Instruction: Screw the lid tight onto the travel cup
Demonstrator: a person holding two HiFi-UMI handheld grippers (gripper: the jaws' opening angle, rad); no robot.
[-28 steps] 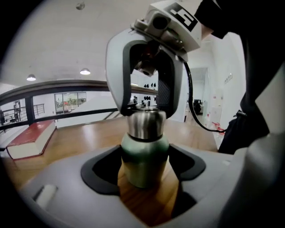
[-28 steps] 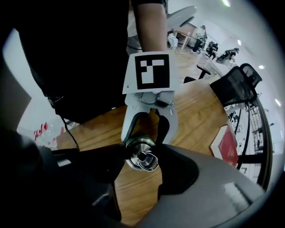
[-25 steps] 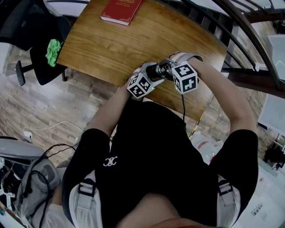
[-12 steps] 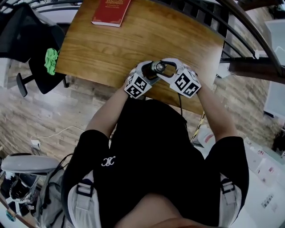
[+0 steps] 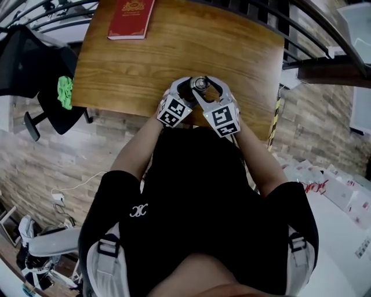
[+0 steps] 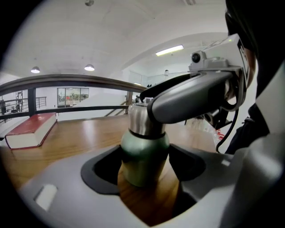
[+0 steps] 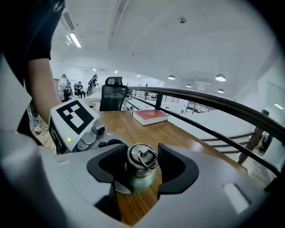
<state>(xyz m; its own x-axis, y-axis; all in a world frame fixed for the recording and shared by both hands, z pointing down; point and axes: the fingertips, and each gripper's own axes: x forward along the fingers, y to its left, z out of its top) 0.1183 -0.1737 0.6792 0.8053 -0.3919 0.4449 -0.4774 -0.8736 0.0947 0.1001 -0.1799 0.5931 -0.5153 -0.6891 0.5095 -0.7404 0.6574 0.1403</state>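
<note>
The travel cup [image 5: 200, 84] stands upright near the front edge of the wooden table [image 5: 145, 64]. Its body [image 6: 143, 158] is green, with a steel top part. My left gripper [image 6: 144, 162] is shut on the green body, one pad on each side. The steel lid [image 7: 141, 159] carries a ring on top and sits on the cup. My right gripper [image 7: 142, 167] is shut on the lid from above the left one, its grey jaw crossing the cup's top in the left gripper view. In the head view the left gripper [image 5: 186, 93] and right gripper [image 5: 206, 91] meet at the cup.
A red book [image 5: 128, 17] lies at the table's far left corner, well away from the cup. A black chair holding a green cloth [image 5: 65, 91] stands left of the table. A curved railing [image 7: 200, 100] runs behind the table. The table's front edge lies just under my hands.
The right gripper has swung round the cup towards the person's body while staying on the lid. The left gripper keeps the body in place. The head camera has shifted.
</note>
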